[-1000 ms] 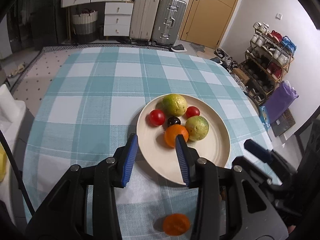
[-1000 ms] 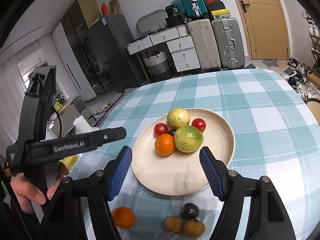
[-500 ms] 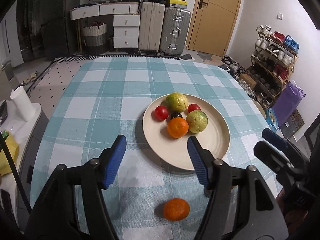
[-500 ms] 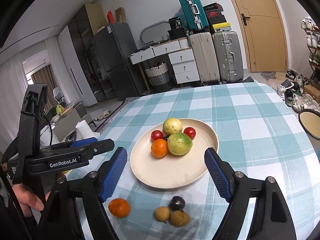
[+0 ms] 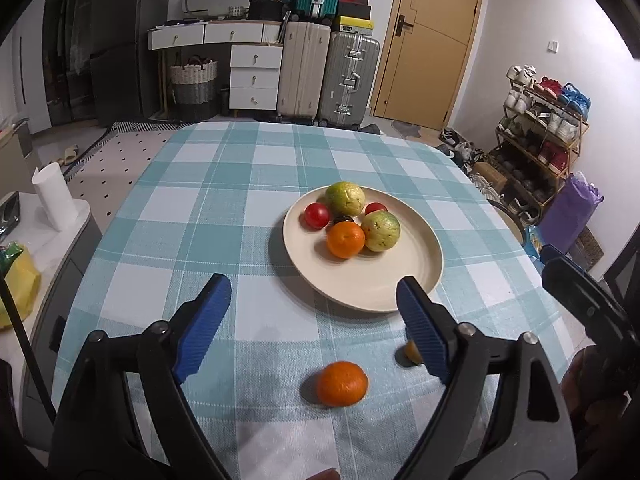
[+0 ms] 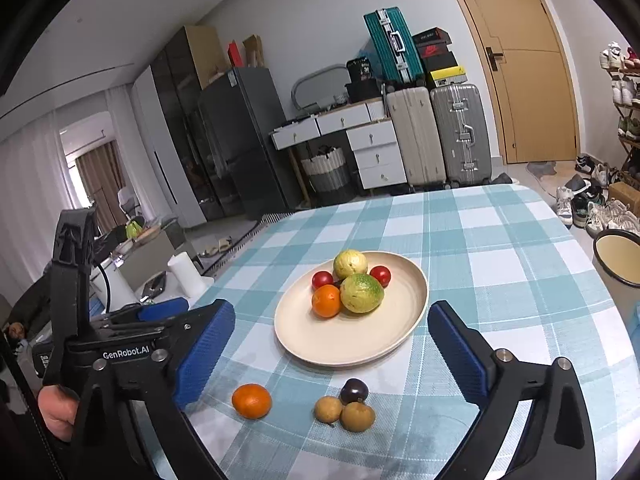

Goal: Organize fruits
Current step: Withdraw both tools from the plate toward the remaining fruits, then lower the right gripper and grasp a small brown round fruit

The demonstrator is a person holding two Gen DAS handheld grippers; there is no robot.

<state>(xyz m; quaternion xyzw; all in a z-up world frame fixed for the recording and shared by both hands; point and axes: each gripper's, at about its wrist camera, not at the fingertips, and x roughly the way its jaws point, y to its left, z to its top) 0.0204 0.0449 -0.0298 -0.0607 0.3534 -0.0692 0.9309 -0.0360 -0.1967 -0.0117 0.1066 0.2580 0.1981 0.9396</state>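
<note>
A cream plate point(image 5: 384, 284) point(image 6: 352, 340) on the checked tablecloth holds two green-yellow guavas point(image 5: 381, 231), an orange point(image 5: 345, 239) point(image 6: 326, 300), two red tomatoes point(image 5: 317, 215) and a small dark fruit. A loose orange point(image 5: 342, 383) point(image 6: 251, 400) lies on the cloth in front of the plate. Beside it in the right wrist view lie a dark plum point(image 6: 354, 391) and two brown fruits point(image 6: 357, 416). My left gripper point(image 5: 316, 328) is open and empty above the loose orange. My right gripper point(image 6: 332, 350) is open and empty, back from the plate.
The left gripper's body point(image 6: 120, 344) stands at the left of the right wrist view. A white side cabinet with a paper roll point(image 5: 52, 196) is left of the table. A cream bucket point(image 6: 618, 256) stands off the right edge. Suitcases and drawers line the far wall.
Both grippers have pulled back and up from the plate. The left gripper has opened wider. The loose orange now shows fully between the left fingers.
</note>
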